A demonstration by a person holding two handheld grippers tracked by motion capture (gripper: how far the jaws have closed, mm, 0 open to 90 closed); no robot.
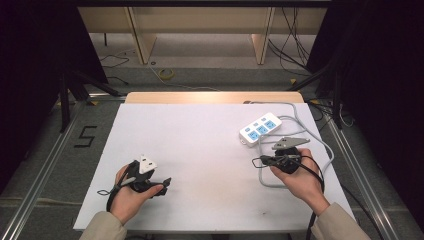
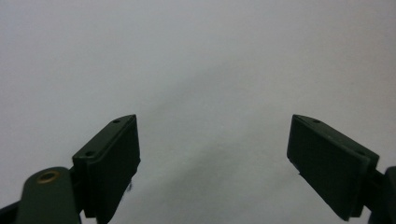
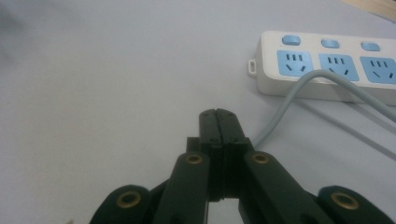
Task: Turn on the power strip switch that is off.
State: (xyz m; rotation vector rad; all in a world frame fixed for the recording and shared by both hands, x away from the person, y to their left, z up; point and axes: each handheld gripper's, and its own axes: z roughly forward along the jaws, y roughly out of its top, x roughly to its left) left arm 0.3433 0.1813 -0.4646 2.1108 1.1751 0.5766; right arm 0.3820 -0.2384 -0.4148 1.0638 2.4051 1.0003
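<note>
Power strip (image 1: 260, 128) lies at the right of the high view on the white bench (image 1: 200, 150), long axis slanting toward upper right, just beyond your right gripper (image 1: 263, 161), whose fingers are pressed together on nothing, while your left gripper (image 1: 165, 183), well apart, gapes empty.

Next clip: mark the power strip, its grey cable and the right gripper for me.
power strip (image 1: 260, 128): high view, on its middle blue socket.
grey cable (image 3: 285, 105): right gripper view, on the bend crossing the strip's front.
right gripper (image 3: 218, 113): right gripper view, at the closed jaw tips.
</note>
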